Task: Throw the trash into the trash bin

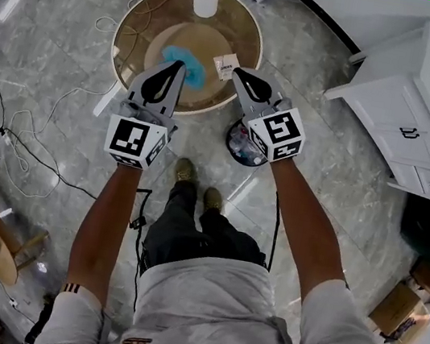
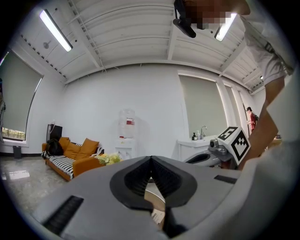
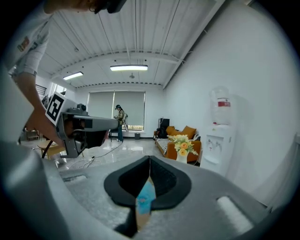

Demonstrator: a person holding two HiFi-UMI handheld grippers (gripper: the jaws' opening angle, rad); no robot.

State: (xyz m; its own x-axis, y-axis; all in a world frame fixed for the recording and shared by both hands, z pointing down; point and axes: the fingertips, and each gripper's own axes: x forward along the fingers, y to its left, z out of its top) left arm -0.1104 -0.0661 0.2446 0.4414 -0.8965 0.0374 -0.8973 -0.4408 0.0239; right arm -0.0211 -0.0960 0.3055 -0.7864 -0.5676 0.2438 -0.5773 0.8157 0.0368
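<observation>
A grey marble floor (image 1: 73, 45) fills the head view, with loose cables (image 1: 33, 137) trailing across its left side. At the far centre stands a round wooden table (image 1: 238, 32), and a white cabinet (image 1: 390, 98) with drawers lines the right wall. The person stands on the near side of the table with both arms stretched out toward it. A dark round trash bin (image 1: 238, 143) sits on the floor just beside the table's near edge, partly hidden under the right gripper's marker cube.

The left gripper (image 1: 177, 64) points over the near part of the table. Its jaws are closed tip to tip with nothing between them (image 2: 151, 159). The right gripper (image 1: 237, 71) reaches over the near-right rim, its jaws likewise pressed together and empty (image 3: 149, 165).

A white vase (image 1: 204, 0) of yellow flowers stands at the table's far edge. The trash, a crumpled blue wad (image 1: 194, 70), lies near the table's centre between the two gripper tips, apart from the bin. A small printed card (image 1: 226, 66) lies just left of the right gripper's tip
</observation>
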